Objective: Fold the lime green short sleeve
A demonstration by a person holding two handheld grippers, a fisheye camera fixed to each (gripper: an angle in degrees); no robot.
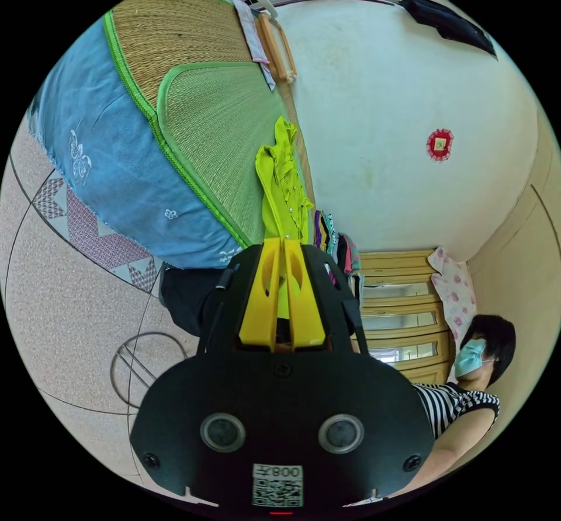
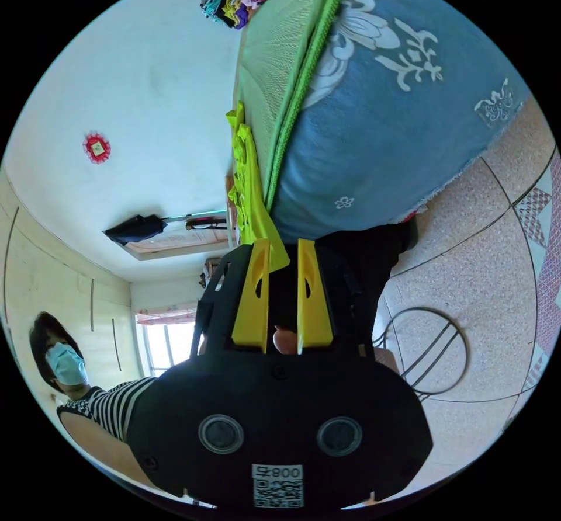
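The lime green short sleeve lies bunched in a narrow strip on a woven mat with a green border. In the left gripper view my left gripper has its yellow jaws pressed together on the near end of the garment, and green cloth shows between them. In the right gripper view the same garment runs along the mat's edge. One corner reaches the tip of one jaw of my right gripper, whose jaws stand apart with a dark gap between them.
A blue blanket hangs over the bed's side down to the tiled floor. A pile of folded clothes sits past the garment. A person in a striped top stands by a wooden cabinet.
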